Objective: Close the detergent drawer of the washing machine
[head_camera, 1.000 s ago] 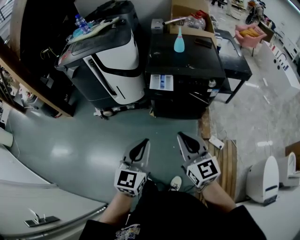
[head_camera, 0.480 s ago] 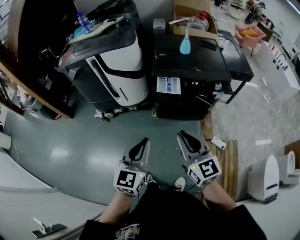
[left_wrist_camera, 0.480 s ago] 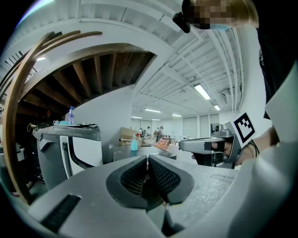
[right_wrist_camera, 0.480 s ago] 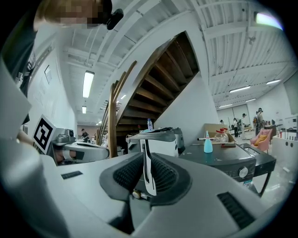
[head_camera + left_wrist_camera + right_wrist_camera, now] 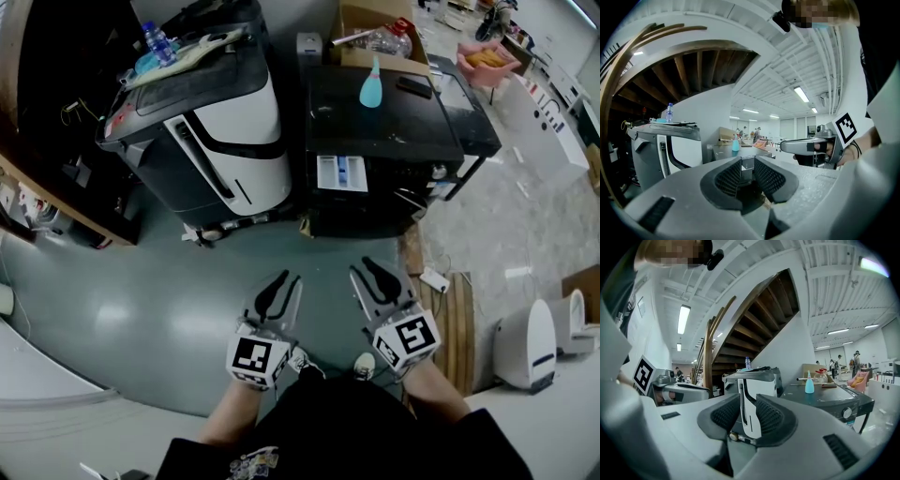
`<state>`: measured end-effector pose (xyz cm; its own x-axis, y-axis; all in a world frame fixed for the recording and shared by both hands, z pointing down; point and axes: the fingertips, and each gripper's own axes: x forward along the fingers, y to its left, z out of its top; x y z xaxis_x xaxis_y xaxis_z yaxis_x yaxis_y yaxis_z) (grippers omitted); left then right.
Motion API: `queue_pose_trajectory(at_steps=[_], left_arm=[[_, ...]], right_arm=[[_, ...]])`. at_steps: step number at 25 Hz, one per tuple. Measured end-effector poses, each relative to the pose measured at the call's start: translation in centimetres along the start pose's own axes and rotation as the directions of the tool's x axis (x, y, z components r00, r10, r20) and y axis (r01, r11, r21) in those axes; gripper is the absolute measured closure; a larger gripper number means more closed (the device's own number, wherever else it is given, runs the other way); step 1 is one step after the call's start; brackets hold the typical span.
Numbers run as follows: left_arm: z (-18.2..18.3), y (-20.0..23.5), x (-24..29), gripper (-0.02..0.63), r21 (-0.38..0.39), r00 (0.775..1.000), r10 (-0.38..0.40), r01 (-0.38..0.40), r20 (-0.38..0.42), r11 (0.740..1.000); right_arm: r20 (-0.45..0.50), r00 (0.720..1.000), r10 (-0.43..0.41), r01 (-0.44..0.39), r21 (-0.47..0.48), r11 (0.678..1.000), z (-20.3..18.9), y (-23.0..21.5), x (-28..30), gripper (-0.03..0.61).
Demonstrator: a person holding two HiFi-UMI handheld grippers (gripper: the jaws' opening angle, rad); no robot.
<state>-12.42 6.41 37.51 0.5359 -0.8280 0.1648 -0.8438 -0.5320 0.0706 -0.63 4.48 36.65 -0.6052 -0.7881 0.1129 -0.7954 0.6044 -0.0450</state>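
Note:
The black washing machine (image 5: 384, 122) stands ahead, its white detergent drawer (image 5: 341, 173) pulled out at the front top left. My left gripper (image 5: 278, 286) and right gripper (image 5: 367, 273) hover side by side over the grey floor, well short of the machine. Both sets of jaws are opening, with a small gap and nothing between them. In the left gripper view the left gripper (image 5: 747, 171) points at the machine (image 5: 750, 161). In the right gripper view the right gripper (image 5: 747, 414) faces a white and black appliance (image 5: 754, 394), with the washing machine (image 5: 829, 401) to its right.
A white and black appliance (image 5: 211, 122) stands left of the washing machine. A turquoise bottle (image 5: 369, 86) and a dark remote (image 5: 412, 87) sit on the machine's top. A cardboard box (image 5: 375, 33) is behind it. A wooden pallet (image 5: 455, 328) and white units (image 5: 530, 342) lie to the right.
Both grippers have moved forward toward the washing machine, which now looks nearer. Their jaws, shut before, now stand slightly apart.

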Motion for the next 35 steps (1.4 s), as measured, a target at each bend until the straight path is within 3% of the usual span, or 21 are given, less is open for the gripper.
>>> queue_pose_trajectory(at_steps=[7,12,19,26,35], left_arm=[[-0.7,3.2,0.2,0.506,0.015,0.998,-0.056,0.056,0.018,0.998],[-0.9,4.9,-0.1,0.477,0.008,0.995,-0.091,0.091,-0.034,0.996],[-0.7,6.5,-0.6,0.417,0.028,0.992,-0.124,0.125,-0.026,0.992],[-0.9,6.7,-0.5,0.382,0.031,0.989,-0.146,0.146,-0.009,0.989],[-1.3,6.1,1.1,0.373,0.027,0.987,-0.159,0.160,-0.013,0.987]], right_arm=[[0.009,0.999,-0.032,0.033,-0.011,0.999,-0.2,1.1,3.4,0.445],[0.005,0.998,-0.068,0.068,-0.014,0.998,-0.6,1.8,5.4,0.409],[0.013,0.995,-0.102,0.103,-0.024,0.994,-0.7,2.8,8.0,0.356],[-0.012,0.994,-0.106,0.105,-0.039,0.994,-0.9,3.8,8.9,0.310],[-0.014,0.993,-0.114,0.113,-0.033,0.993,-1.5,1.8,10.1,0.262]])
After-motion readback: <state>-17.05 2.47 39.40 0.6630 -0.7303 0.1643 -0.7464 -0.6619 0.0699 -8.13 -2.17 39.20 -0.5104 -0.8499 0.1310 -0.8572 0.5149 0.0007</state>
